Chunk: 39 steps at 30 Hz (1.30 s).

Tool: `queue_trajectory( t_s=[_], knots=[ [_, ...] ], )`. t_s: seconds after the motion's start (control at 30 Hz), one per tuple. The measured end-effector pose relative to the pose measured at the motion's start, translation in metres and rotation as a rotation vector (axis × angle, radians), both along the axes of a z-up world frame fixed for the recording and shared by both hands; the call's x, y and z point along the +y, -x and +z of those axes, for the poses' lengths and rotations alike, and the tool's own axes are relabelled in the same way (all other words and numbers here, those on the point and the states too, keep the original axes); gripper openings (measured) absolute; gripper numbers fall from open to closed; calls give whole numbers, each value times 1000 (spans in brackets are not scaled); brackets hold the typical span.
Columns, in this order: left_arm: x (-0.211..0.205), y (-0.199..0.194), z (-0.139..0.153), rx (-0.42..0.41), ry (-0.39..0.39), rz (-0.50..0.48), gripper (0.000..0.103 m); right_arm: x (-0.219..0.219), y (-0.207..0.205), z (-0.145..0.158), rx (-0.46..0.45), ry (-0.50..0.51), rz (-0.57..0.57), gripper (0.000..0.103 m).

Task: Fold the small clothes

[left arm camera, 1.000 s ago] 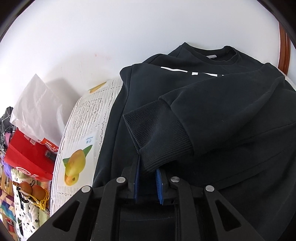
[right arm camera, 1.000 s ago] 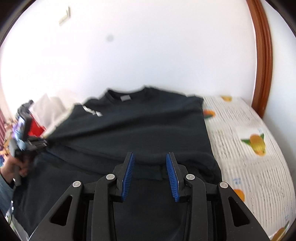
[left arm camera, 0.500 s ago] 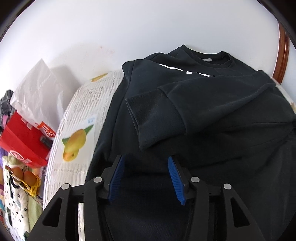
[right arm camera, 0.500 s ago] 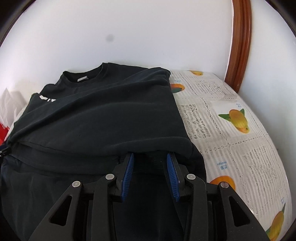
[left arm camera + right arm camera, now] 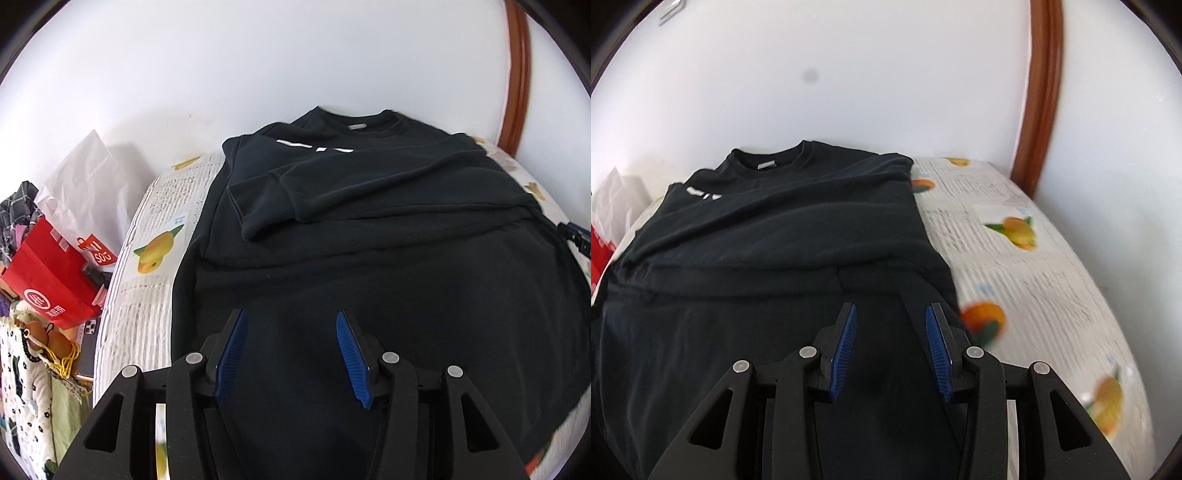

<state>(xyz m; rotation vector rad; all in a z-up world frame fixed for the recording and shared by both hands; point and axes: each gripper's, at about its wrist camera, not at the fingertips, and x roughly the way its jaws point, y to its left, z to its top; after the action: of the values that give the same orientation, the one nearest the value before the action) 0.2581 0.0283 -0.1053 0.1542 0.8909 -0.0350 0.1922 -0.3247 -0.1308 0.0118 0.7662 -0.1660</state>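
Observation:
A black sweatshirt [image 5: 369, 258] lies flat on the bed, neck toward the wall. Both sleeves are folded in across the chest; a ribbed cuff [image 5: 258, 206] rests near its left side. My left gripper [image 5: 290, 325] is open and empty above the lower left part of the sweatshirt. My right gripper [image 5: 890, 317] is open and empty above the lower right part of the sweatshirt [image 5: 768, 251], near its right edge. The tip of the right gripper shows at the right edge of the left wrist view [image 5: 576, 236].
The bed sheet [image 5: 1027, 266] is white with printed mangoes. A white wall and a brown wooden frame [image 5: 1041, 92] stand behind. Left of the bed are a red bag [image 5: 51, 280], a white plastic bag [image 5: 85, 177] and other clutter.
My left gripper let go of the sleeve cuff, opened and pulled back toward the hem. My right gripper also drew back from the folded sleeve, staying open.

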Motion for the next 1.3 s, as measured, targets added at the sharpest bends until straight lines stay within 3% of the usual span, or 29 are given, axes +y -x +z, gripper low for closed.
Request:
queue_trajectory(
  t_s=[0.13,0.2,0.27,0.53,0.9,1.3],
  knots=[
    [-3,27,13,-26,38,-12,49,-3,45,12,21,-35,-5,39],
    [-2,41,17,-24,78,-10,60,-1,71,16,19,-21,1,39],
    [0,53,19,-21,119,-9,61,0,89,18,17,-9,-4,39],
    [2,98,28,-49,155,3,70,-3,156,13,8,-32,-29,46],
    [12,153,25,-87,195,22,83,6,207,21,-42,-106,-25,55],
    [32,163,-3,-13,205,77,84,4,225,5,-22,-122,-45,60]
  ],
)
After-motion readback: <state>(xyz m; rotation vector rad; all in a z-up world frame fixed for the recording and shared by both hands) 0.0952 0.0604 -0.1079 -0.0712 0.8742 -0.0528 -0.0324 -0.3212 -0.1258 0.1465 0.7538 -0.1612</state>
